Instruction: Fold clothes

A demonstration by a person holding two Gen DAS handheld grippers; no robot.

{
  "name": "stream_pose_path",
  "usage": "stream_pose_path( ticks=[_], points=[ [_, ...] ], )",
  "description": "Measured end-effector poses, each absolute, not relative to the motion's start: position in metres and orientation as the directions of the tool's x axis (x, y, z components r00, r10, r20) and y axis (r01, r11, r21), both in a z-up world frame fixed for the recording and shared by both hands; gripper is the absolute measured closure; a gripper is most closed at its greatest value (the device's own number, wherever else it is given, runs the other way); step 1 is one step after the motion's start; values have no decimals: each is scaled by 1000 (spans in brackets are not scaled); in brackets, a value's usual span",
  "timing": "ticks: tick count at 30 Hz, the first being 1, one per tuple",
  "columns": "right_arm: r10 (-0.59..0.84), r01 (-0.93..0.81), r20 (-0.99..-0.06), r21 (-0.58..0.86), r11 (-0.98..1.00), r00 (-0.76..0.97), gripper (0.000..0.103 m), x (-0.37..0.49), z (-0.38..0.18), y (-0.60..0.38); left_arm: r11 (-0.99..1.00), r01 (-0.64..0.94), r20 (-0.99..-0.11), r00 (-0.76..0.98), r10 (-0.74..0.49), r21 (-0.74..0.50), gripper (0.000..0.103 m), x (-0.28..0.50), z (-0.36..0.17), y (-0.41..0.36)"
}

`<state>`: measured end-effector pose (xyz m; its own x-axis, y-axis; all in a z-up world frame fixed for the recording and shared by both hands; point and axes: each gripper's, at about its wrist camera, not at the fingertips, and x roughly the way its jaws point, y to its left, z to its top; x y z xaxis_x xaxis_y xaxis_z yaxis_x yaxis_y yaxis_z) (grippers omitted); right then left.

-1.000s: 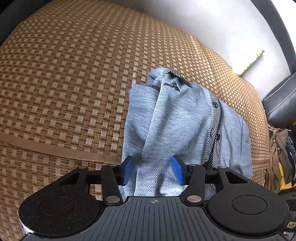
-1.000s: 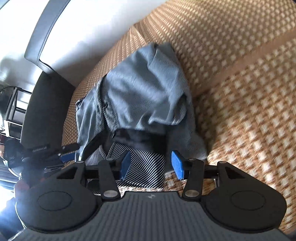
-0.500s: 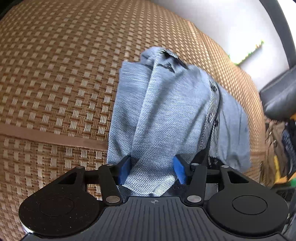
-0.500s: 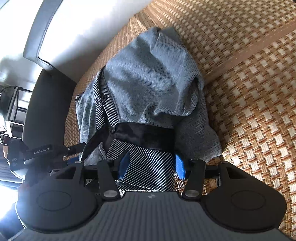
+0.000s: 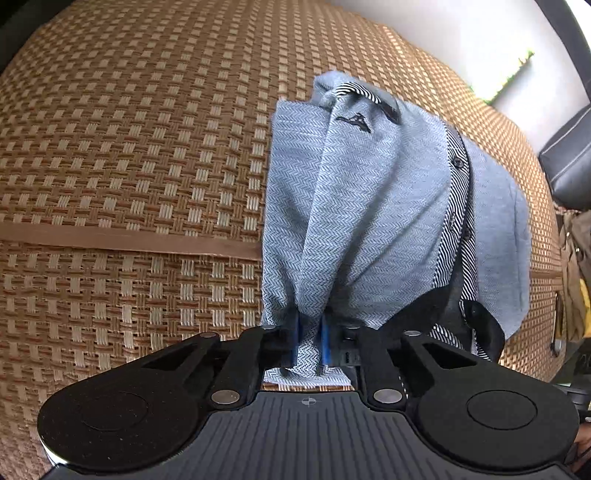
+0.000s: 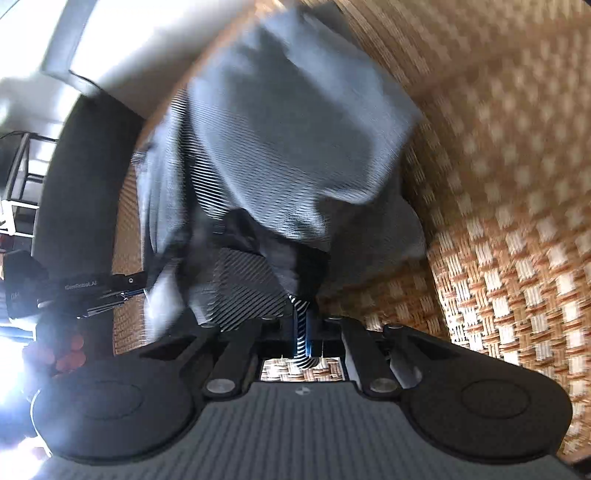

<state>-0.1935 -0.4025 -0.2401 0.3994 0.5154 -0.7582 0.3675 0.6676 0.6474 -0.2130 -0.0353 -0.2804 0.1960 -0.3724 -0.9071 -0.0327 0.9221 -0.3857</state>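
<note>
A light blue herringbone shirt [image 5: 373, 206] with a black-and-white striped placket lies partly folded on a woven brown mat [image 5: 129, 166]. My left gripper [image 5: 309, 341] is shut on the shirt's near hem, and the cloth rises in a ridge from the pads. In the right wrist view the shirt [image 6: 295, 129] is blurred. My right gripper [image 6: 303, 338] is shut on its striped inner edge. The other gripper [image 6: 85, 291] shows at the left of that view.
The mat [image 6: 517, 240] covers a wide cushion with a brown seam band [image 5: 129, 240]. A pale wall [image 5: 461, 33] stands behind it. A dark leather armrest [image 5: 569, 170] and a bag [image 5: 576, 277] sit to the right.
Both grippers have shut on the shirt's near edge; they were open around it. The right gripper's view has tilted and blurred with motion.
</note>
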Motion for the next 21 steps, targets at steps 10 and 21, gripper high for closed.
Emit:
stream_pose_path(
  ticks=[10, 21],
  points=[
    [379, 221, -722, 587, 779, 579, 35, -199, -161, -455, 904, -89, -866, 341, -366, -417, 28, -210, -240, 7],
    [342, 228, -770, 524, 821, 539, 42, -154, -190, -483, 907, -40, -880, 266, -394, -419, 27, -179, -280, -24]
  ],
)
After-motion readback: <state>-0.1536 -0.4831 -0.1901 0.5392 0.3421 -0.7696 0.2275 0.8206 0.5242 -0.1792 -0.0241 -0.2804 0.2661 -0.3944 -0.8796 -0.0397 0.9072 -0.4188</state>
